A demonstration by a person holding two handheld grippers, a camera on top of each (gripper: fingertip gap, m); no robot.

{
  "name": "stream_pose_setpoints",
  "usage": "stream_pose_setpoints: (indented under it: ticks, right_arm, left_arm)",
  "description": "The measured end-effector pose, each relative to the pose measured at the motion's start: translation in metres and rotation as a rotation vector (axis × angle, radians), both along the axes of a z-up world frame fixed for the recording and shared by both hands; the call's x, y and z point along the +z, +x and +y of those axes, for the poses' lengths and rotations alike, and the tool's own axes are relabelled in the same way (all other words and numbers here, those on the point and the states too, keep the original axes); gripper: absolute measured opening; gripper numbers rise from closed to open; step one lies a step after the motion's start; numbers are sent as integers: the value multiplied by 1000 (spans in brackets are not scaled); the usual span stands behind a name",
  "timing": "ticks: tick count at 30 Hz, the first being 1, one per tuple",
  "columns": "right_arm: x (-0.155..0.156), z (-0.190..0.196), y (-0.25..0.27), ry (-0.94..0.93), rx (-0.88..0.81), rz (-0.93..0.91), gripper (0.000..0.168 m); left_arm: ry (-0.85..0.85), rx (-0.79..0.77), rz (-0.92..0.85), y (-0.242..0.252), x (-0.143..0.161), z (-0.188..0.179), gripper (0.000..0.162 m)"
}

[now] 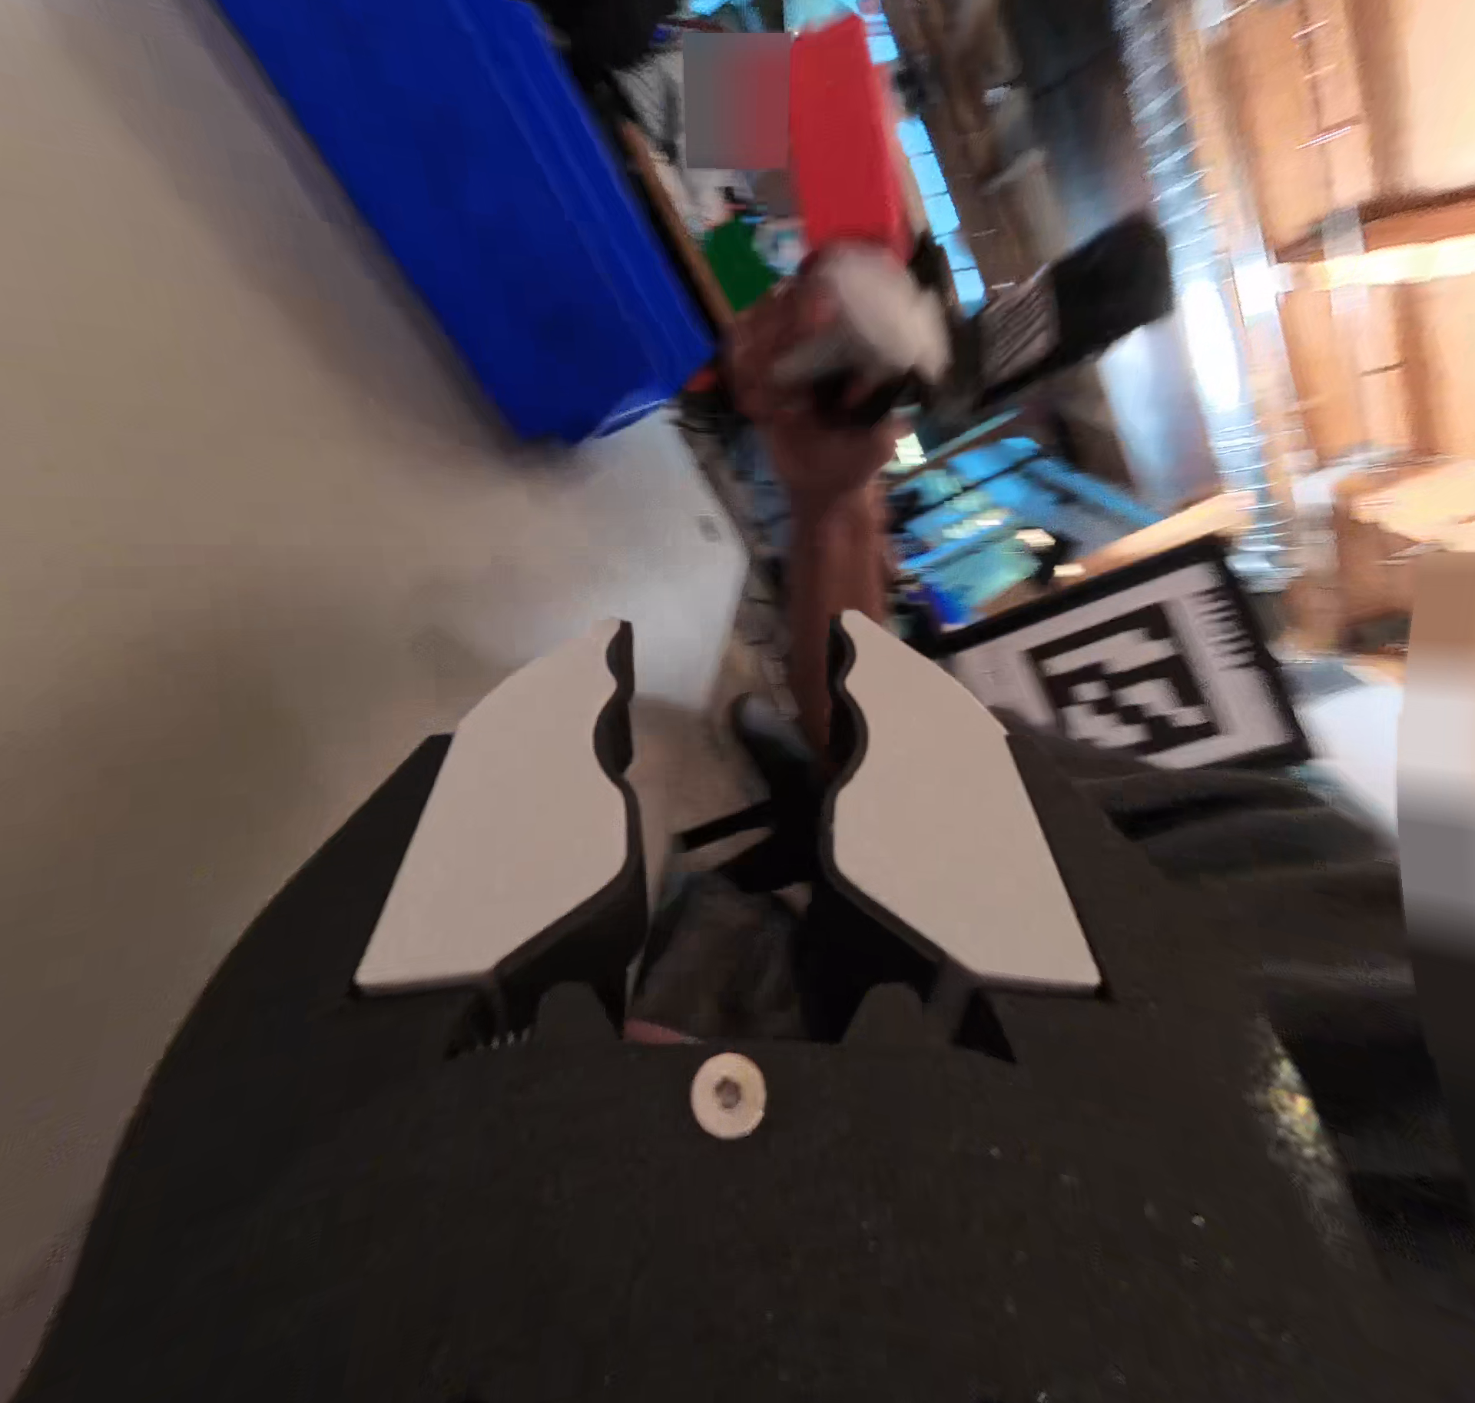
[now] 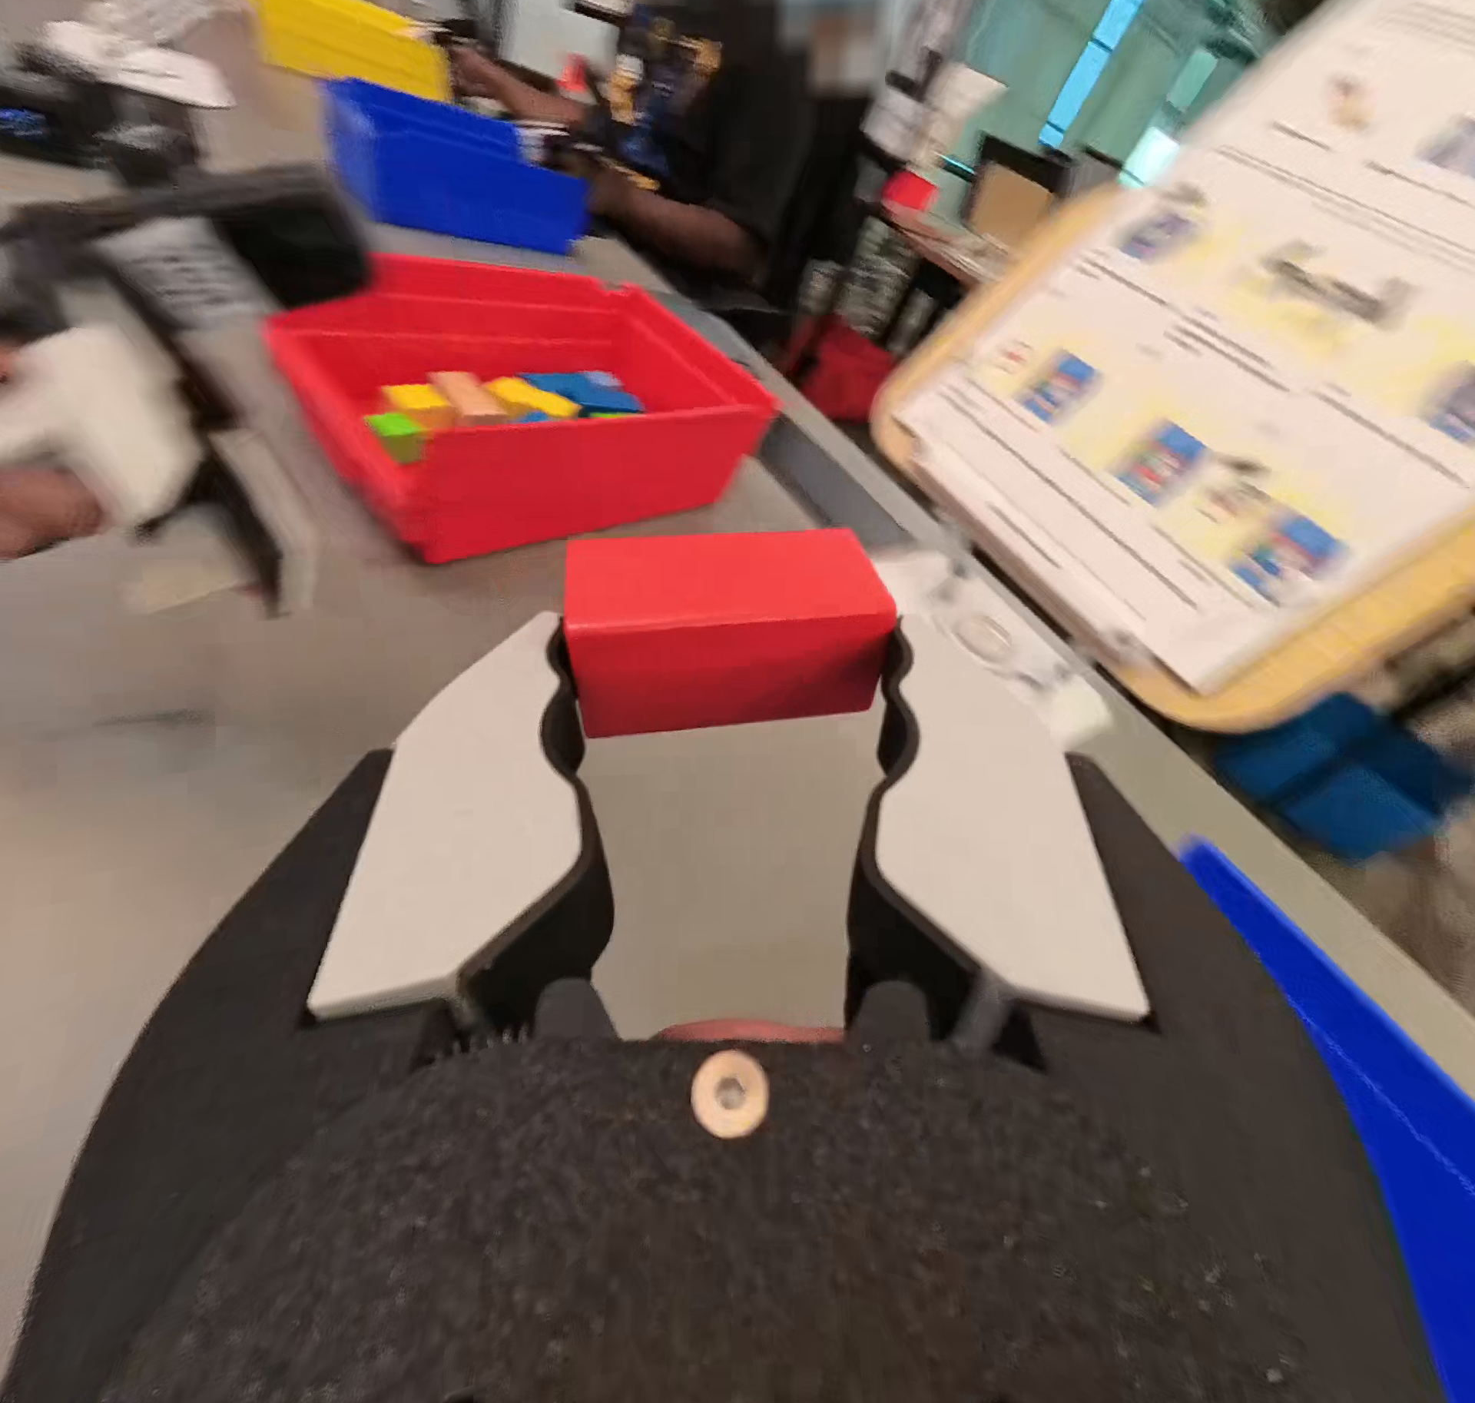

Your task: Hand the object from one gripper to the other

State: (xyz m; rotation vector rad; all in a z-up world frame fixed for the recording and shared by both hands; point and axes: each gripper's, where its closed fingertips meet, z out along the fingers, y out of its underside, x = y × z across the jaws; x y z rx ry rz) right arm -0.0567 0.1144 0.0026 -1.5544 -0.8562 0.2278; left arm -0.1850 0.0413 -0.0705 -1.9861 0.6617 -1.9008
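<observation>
The block (image 2: pixel 722 630) is a plain red rectangular solid with smooth faces and sharp edges. It lies crosswise, long side level, its two ends pinched between the tips of the right gripper (image 2: pixel 728 650), clear of the grey table below. In the left wrist view it shows blurred and farther off, standing on end above that gripper.

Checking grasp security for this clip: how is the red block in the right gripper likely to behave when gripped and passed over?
The red block looks rigid and flat-faced, so probably no rolling or flexing. Its smooth faces may slip: the right gripper pinches it only at the fingertips.
</observation>
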Motion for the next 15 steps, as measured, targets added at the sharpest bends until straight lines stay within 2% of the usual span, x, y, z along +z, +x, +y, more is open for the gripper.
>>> stream_pose_setpoints:
  ticks: [2, 4, 6, 8, 10, 12, 15]
  right_arm:
    - [15, 23, 63, -49, -209, 47, 73]
    - [9, 51, 133, -205, -449, 52, 73]
    - [-23, 74, 192, -437, -659, 11, 73]
    - [-62, 96, 231, -650, -799, 20, 73]
    - [-105, 115, 250, -860, -872, 21, 73]
    - [-137, 131, 269, -971, -973, -10, 73]
    - [-175, 143, 276, -1135, -1045, -27, 74]
  left_arm:
    - [143, 73, 145, -20, -33, -10, 44]
    - [282, 138, 300, -37, -60, -11, 42]
    - [387, 204, 413, -48, -70, -4, 40]
    - [485, 241, 447, -47, -64, 2, 39]
    - [613, 277, 514, -47, -63, 8, 39]
    - [729, 306, 608, -50, -68, 11, 39]
    - [816, 306, 668, -50, -72, 8, 39]
